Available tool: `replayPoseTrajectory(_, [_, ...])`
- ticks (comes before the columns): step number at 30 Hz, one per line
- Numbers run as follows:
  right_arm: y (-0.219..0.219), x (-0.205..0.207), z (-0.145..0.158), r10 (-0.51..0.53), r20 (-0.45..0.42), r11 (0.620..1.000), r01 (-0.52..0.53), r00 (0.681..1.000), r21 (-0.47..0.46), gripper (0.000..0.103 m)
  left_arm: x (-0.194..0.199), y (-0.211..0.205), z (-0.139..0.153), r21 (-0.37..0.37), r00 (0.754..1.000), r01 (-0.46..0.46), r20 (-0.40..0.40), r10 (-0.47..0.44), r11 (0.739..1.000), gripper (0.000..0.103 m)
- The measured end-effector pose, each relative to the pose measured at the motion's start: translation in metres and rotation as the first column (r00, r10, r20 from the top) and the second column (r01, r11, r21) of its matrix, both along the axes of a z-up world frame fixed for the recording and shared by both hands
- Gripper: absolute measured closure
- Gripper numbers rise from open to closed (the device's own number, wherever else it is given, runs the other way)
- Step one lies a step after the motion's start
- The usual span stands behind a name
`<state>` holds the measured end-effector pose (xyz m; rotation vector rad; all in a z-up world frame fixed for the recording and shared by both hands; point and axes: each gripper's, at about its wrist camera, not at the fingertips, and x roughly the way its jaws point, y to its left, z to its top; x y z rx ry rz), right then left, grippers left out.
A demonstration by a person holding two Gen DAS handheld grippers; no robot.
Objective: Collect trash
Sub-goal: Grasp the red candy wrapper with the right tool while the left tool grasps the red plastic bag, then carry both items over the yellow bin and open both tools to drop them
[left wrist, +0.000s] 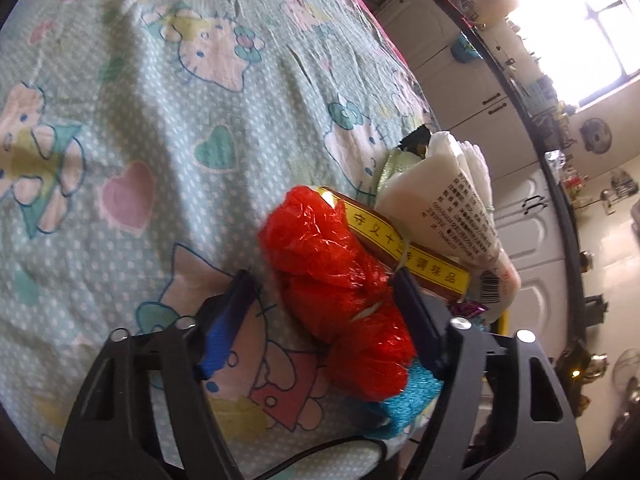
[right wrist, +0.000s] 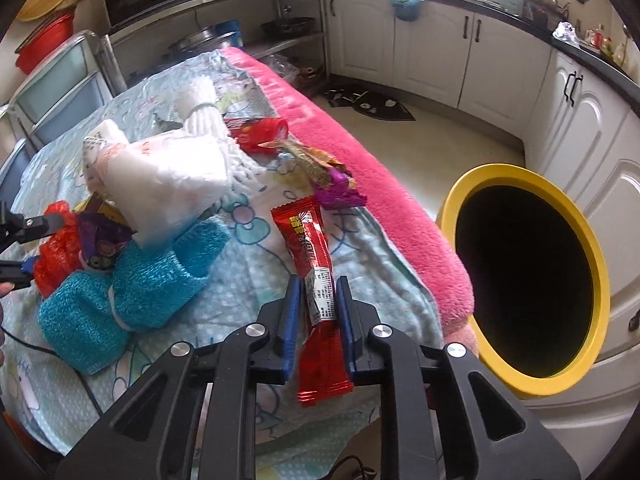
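The red snack wrapper (right wrist: 316,276) lies lengthwise between the fingers of the right tongs (right wrist: 318,286), which are closed nearly onto its sides, over the patterned cloth on the table (right wrist: 380,280). The yellow bin (right wrist: 592,280) stands just right of the wrapper, below the table edge; its inside is dark, so contents cannot be told. The slick film could slide out of a light pinch on the way to the bin. Left of the wrapper, the left tongs (left wrist: 320,292) stand wide open around a crumpled red plastic bag (left wrist: 340,280), not yet gripping; it abuts a yellow-banded box (left wrist: 400,248) and could drag that along.
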<state>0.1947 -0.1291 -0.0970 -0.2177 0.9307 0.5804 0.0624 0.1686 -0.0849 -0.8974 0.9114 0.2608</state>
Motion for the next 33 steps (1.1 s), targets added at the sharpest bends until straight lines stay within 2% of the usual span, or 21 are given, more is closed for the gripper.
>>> replayPoseTrajectory(2, [-0.001, 0.0, 0.001, 0.005, -0.003, 1.0, -0.005, 1.0, 0.009, 0.089, 0.0, 0.001, -0.001, -0.02, 1.0, 0.006, 0.014, -0.006, 1.0, 0.058])
replayPoseTrajectory(5, [-0.004, -0.001, 0.003, 0.008, -0.005, 1.0, -0.008, 1.0, 0.026, 0.09, -0.001, 0.001, 0.0, -0.015, 1.0, 0.012, 0.027, -0.012, 1.0, 0.066])
replayPoseTrajectory(8, [-0.006, -0.004, 0.007, 0.012, 0.002, 0.999, -0.012, 1.0, 0.033, 0.09, -0.004, 0.003, 0.003, -0.019, 0.999, 0.015, 0.045, -0.014, 1.0, 0.071])
replayPoseTrajectory(18, [-0.017, -0.013, 0.025, 0.011, 0.039, 0.998, -0.013, 0.999, 0.065, 0.09, -0.022, 0.005, 0.021, -0.021, 0.994, 0.039, 0.105, -0.037, 0.999, 0.073])
replayPoseTrajectory(26, [-0.019, -0.023, 0.034, 0.005, 0.058, 0.997, -0.009, 0.998, 0.078, 0.09, -0.039, 0.007, 0.036, 0.006, 0.987, 0.073, 0.14, -0.073, 0.997, 0.076])
replayPoseTrajectory(33, [-0.026, -0.029, 0.062, 0.006, 0.102, 0.992, -0.019, 0.995, 0.123, 0.09, -0.033, -0.012, 0.074, 0.09, 0.965, 0.132, 0.214, -0.148, 0.987, 0.077])
